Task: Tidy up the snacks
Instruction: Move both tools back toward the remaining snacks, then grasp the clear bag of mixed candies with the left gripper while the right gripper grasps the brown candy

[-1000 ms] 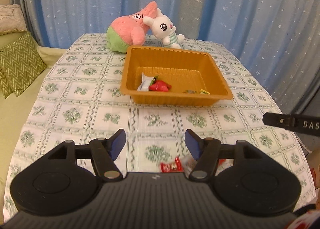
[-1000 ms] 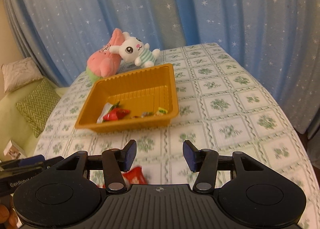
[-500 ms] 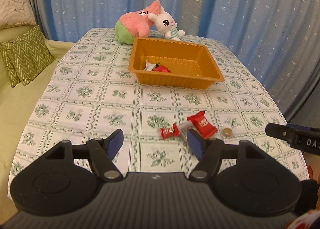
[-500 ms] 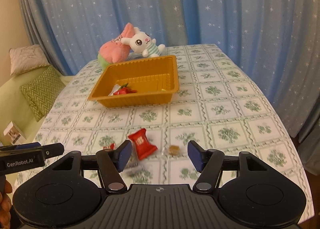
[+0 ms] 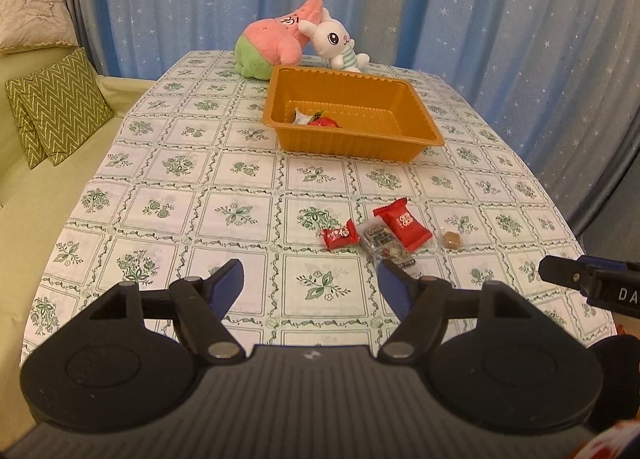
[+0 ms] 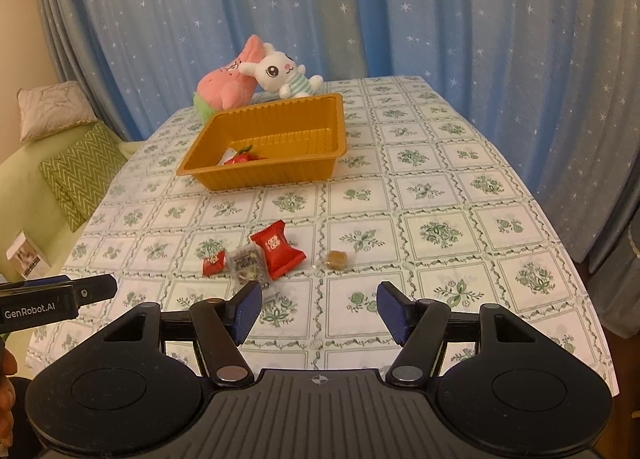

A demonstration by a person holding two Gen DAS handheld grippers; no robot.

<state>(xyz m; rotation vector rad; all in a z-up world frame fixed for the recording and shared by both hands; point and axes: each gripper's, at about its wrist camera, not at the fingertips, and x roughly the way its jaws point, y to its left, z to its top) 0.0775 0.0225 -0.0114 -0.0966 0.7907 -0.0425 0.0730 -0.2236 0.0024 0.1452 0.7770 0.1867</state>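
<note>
An orange tray (image 5: pixel 416 145) (image 6: pixel 280 179) stands mid-table and holds a red snack (image 5: pixel 326 123) (image 6: pixel 240 158) and a white wrapper. On the cloth nearer me lie a small red packet (image 5: pixel 339 237) (image 6: pixel 213 262), a clear packet (image 5: pixel 382 241) (image 6: pixel 247 265), a larger red packet (image 5: pixel 403 223) (image 6: pixel 277 250) and a brown candy (image 5: pixel 451 239) (image 6: pixel 336 258). My left gripper (image 5: pixel 310 285) is open and empty, held back above the table's near edge. My right gripper (image 6: pixel 319 309) is open and empty, just short of the loose snacks.
A pink plush (image 5: pixel 272 45) (image 6: pixel 226 85) and a white bunny plush (image 5: pixel 334 41) (image 6: pixel 282 73) lie behind the tray. A sofa with green cushions (image 5: pixel 60 107) is to the left. Blue starred curtains hang behind the table and to its right.
Both grippers have pulled back and up from the tray. The loose snacks on the near cloth have come fully into view. Both stay open.
</note>
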